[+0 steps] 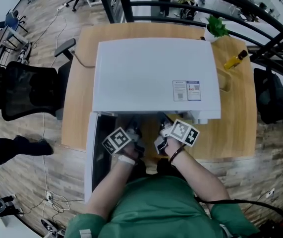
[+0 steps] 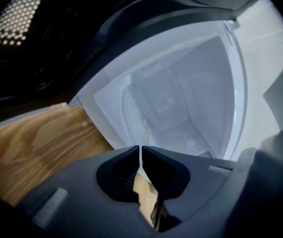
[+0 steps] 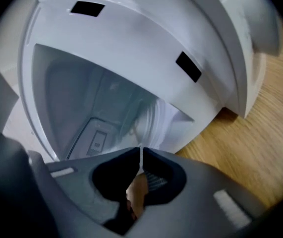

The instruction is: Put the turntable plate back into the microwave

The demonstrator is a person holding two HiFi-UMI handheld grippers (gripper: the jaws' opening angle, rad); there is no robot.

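Note:
A white microwave (image 1: 153, 76) stands on a wooden table (image 1: 235, 128), its door (image 1: 95, 152) swung open to the left. Both grippers reach into the mouth of its cavity (image 2: 181, 98). The clear glass turntable plate (image 2: 131, 114) shows only as a faint ribbed arc in front of the cavity, edge-on. My left gripper (image 2: 141, 155) is shut on its thin rim. My right gripper (image 3: 141, 158) pinches the plate (image 3: 148, 120) at the other side. In the head view the jaw tips are hidden under the microwave's top; only the marker cubes (image 1: 117, 140) show.
A yellow bottle (image 1: 235, 59) lies and a small green plant (image 1: 215, 28) stands on the table's far right. A black office chair (image 1: 27, 90) sits left of the table. A cable (image 1: 79, 61) runs off the microwave's back left. Black railing (image 1: 260, 14) curves behind.

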